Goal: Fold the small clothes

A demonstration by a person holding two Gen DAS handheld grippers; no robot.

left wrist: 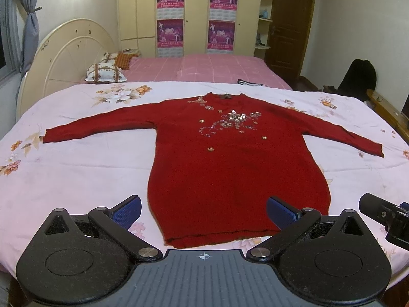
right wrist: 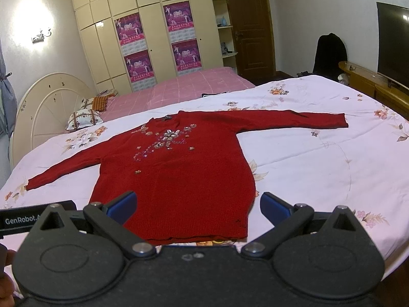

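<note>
at the foot of the bed: both tongs spread, sweater untouched

at the near edge of the bed, the left tongs [left wrist: 203, 211] hang above the sweater's hem with the blue fingers wide apart, nothing between them. the right tongs [right wrist: 196, 206] do the same, blue fingers parted, holding nothing. the hem lies between each pair in its own view. the two tools sit close side by side; a bit of the right one shows at the edge of the left view.

the red sweater [left wrist: 230, 163] lies flat, front up, on the floral quilt [left wrist: 76, 168], hem toward the tongs, collar away. both sleeves are stretched straight out to the sides, the left cuff [left wrist: 47, 136] and right cuff [left wrist: 378, 151] well apart from the body. sequin trim [left wrist: 230, 121] sits across the chest. judgement: it is spread this way so sleeves and sides can be folded inward cleanly; no fold is made yet, so the task looks to be at its start. the knit will likely drag and sag if lifted by one point, and the sequins may snag.

beyond the quilt, a pink sheet [left wrist: 217, 69], pillows [left wrist: 106, 73] by the headboard, a wardrobe [left wrist: 194, 15] with posters. no basket, bin or box is visible; the wardrobe doors are shut, contents hidden.
</note>
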